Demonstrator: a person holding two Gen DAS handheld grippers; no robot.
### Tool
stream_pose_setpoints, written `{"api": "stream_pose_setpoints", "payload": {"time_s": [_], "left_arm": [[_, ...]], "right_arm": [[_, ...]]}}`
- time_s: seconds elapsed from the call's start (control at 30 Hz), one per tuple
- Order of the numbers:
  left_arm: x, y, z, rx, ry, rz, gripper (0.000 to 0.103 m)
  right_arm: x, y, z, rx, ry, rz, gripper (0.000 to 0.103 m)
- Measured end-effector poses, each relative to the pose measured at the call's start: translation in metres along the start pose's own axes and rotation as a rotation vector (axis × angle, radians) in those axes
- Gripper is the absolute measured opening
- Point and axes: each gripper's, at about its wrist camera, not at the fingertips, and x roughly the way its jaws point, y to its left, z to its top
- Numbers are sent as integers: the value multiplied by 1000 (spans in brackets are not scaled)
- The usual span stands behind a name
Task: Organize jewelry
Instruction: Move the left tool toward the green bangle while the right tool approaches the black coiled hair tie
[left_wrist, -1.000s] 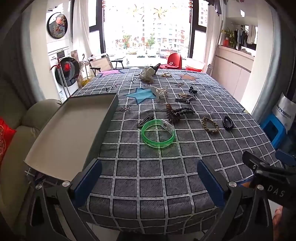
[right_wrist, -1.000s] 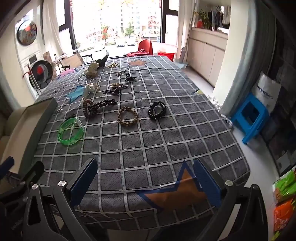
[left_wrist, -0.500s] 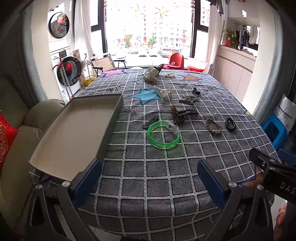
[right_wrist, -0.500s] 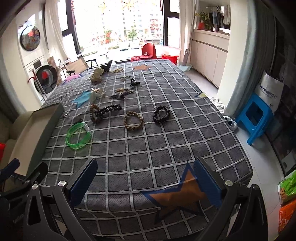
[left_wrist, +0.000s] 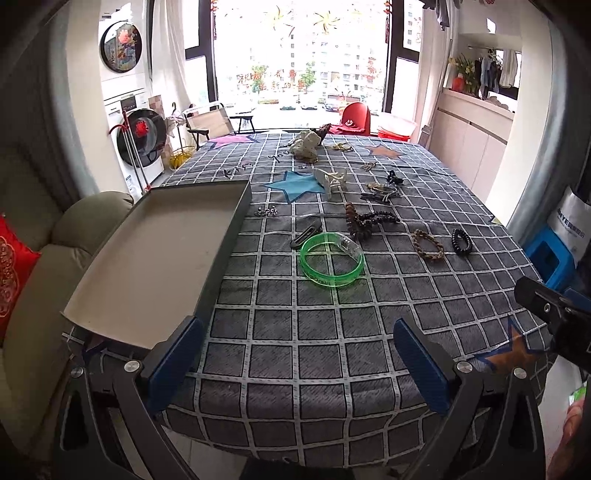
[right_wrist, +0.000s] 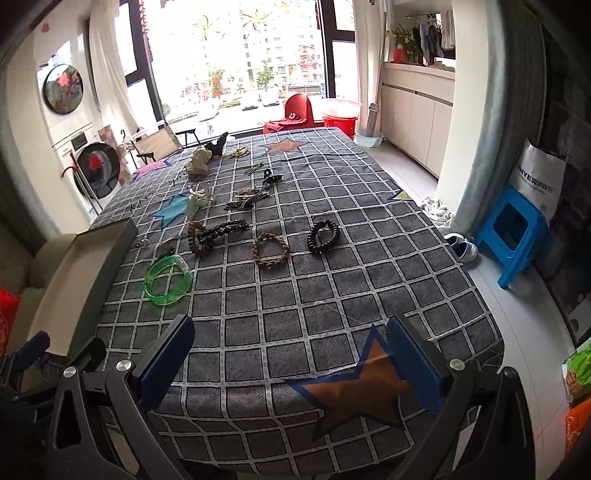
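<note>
While both sets of fingers (left_wrist: 295, 365) (right_wrist: 288, 356) gape wide and empty, could bump the green bangle (left_wrist: 331, 260) off course. Might snag the beads (right_wrist: 218, 232) too, missing the tray (left_wrist: 110, 306).

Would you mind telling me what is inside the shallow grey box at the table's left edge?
The grey box shows only a bare pale floor; no jewelry in it. Its nearest corner is hidden behind the left claw.

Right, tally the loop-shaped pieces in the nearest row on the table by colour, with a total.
Green: 1, the clear green bangle
Tan: 1, the braided bracelet
Black: 1, the coil hair tie
Total: 3
All three lie on the checked tablecloth, outside the empty box lid.
</note>
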Motion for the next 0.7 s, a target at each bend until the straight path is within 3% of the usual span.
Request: {"api": "stream_pose_setpoints", "payload": {"time_s": [0.7], "left_arm": [[30, -22, 6, 56, 77, 31, 103]], "right_arm": [[31, -28, 5, 65, 42, 78, 103]]}}
